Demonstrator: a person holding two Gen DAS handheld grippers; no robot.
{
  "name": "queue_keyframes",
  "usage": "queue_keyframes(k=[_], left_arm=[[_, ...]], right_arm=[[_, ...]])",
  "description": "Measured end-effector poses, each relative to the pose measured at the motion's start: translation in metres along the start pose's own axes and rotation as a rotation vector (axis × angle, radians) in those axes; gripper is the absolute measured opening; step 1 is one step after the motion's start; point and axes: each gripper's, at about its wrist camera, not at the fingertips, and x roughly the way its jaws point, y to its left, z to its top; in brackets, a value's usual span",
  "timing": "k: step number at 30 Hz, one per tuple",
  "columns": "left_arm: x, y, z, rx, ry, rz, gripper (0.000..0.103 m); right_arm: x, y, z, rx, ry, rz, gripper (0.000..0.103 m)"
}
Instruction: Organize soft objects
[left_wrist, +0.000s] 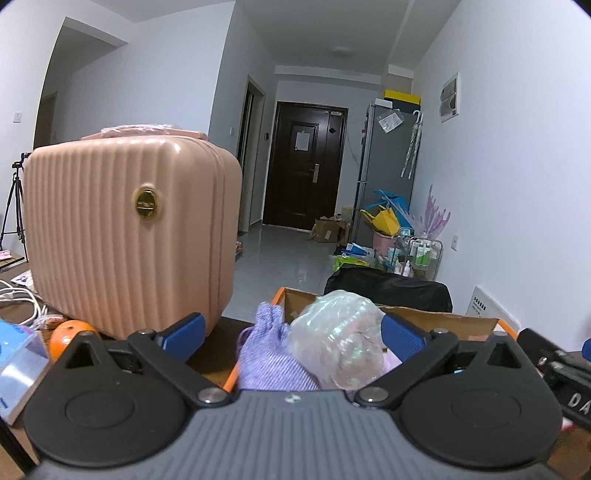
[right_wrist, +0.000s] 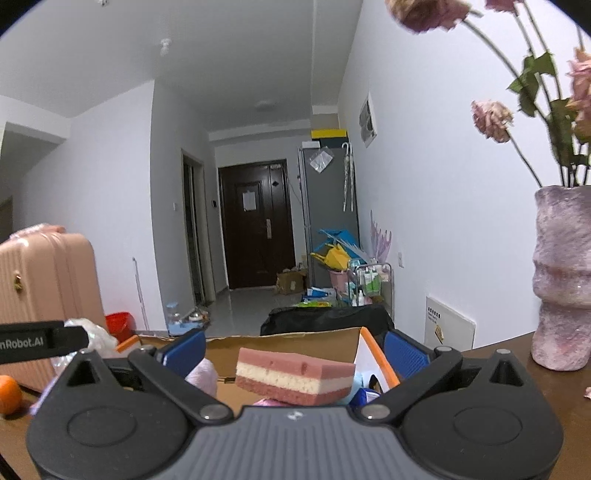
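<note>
Both the left hand-held gripper (left_wrist: 291, 332) and the right hand-held gripper (right_wrist: 293, 349) stand released above the cardboard box (right_wrist: 280, 338), where the purple cloth (left_wrist: 269, 365), wrapped bundle (left_wrist: 340, 343) and layered sponge (right_wrist: 295, 376) already lie, so little seems left

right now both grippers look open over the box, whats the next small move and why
Probably draw the right gripper back: its jaws stand wide and clear of the layered sponge, which appears to sit atop the soft things in the cardboard box.
</note>
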Motion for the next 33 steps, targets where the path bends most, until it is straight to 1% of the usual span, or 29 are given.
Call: queue_keyframes(k=[6,12,17,21,27,31,33], left_arm=[[-0.036,0.018,-0.007,0.01,-0.009,-0.004,0.103],[-0.08,0.032,-0.017,0.031,-0.011,-0.01,0.103],[-0.125,0.042,-0.026,0.055,-0.028,-0.023,0.103],[-0.167,0.046,-0.036,0.092,-0.056,-0.038,0.103],[-0.224,0.048,-0.052,0.148,-0.061,-0.092,0.103],[-0.261,0.049,-0.063,0.173,-0.041,-0.14,0.103],[-0.282,0.05,-0.067,0.182,-0.033,-0.169,0.103]], right_arm=[[-0.042,-0.009,-0.004,0.019,-0.008,0.013,0.103],[-0.089,-0.019,-0.009,0.02,-0.003,0.006,0.103],[-0.136,-0.024,-0.016,0.014,0.005,0.0,0.103],[-0.179,-0.026,-0.024,0.011,0.02,-0.007,0.103],[-0.239,-0.025,-0.032,-0.011,0.052,-0.017,0.103],[-0.279,-0.023,-0.034,-0.03,0.071,-0.028,0.103],[-0.298,-0.023,-0.032,-0.016,0.093,-0.029,0.103]])
